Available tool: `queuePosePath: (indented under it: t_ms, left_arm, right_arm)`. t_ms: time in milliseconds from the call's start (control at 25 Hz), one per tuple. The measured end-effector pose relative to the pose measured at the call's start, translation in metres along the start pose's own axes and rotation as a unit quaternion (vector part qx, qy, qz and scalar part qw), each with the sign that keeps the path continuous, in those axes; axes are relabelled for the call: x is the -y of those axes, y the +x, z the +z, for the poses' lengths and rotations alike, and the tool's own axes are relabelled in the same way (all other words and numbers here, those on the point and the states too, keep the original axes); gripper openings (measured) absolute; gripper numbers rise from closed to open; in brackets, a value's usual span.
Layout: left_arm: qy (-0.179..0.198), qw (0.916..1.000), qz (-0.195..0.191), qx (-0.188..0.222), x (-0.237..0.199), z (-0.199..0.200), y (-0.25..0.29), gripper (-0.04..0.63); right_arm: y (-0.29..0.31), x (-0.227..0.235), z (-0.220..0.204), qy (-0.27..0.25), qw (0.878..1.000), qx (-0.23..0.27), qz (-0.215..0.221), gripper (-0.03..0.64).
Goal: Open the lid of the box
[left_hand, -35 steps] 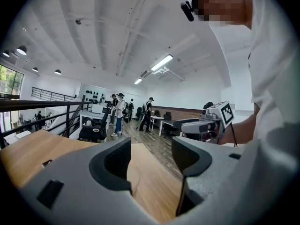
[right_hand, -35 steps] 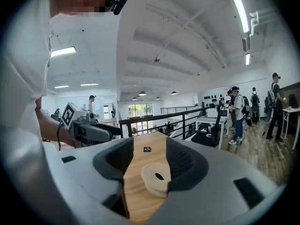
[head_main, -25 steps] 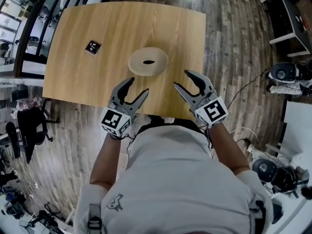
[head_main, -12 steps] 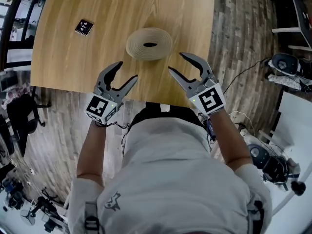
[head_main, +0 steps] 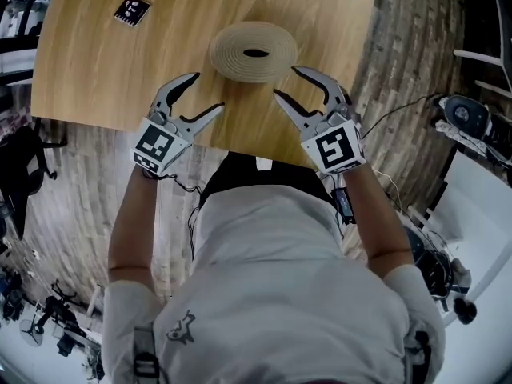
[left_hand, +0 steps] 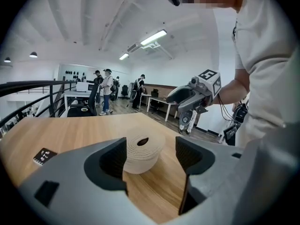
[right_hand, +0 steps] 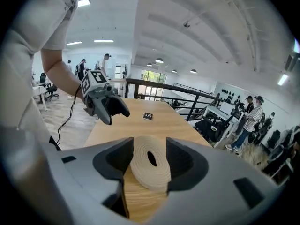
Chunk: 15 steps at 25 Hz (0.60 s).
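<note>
left gripper [head_main: 206, 93] of mine has its jaws wide, having just opened further, with nothing between the pads. my right gripper [head_main: 286, 82] is spread too and empty. the round woven box [head_main: 253, 51], lid on and a dark slot in its middle, sits just ahead of both tips, untouched. it rests on the wooden table [head_main: 96, 62]. a small black marker card [head_main: 131, 10] lies well beyond my left gripper.

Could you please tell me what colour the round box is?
The round box is pale beige, best seen in the right gripper view.
</note>
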State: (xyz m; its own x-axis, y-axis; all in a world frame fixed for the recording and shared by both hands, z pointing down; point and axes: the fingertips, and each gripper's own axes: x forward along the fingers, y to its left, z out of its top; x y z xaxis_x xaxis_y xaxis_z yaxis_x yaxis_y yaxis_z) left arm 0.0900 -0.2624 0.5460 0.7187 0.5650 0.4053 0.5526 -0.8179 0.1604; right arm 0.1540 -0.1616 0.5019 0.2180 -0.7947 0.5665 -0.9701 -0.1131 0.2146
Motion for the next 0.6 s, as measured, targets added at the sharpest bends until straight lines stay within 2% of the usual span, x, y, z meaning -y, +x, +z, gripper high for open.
queuePosePath:
  t_ms: [320, 520, 600]
  left_arm:
    - [0.024, 0.9987, -0.011, -0.043, -0.026, -0.039, 0.021, 0.325]
    - [0.053, 0.9953, -0.022, -0.078, -0.041, -0.069, 0.036, 0.34]
    - [0.054, 0.9944, -0.027, -0.087, -0.048, -0.079, 0.043, 0.342]
  right_arm:
    - [0.039, -0.011, -0.015, -0.061, 0.997, -0.043, 0.014, 0.225]
    - [0.066, -0.015, -0.034, -0.103, 0.991, -0.086, 0.029, 0.225]
    - [0.077, -0.016, -0.043, -0.114, 0.988, -0.098, 0.036, 0.225]
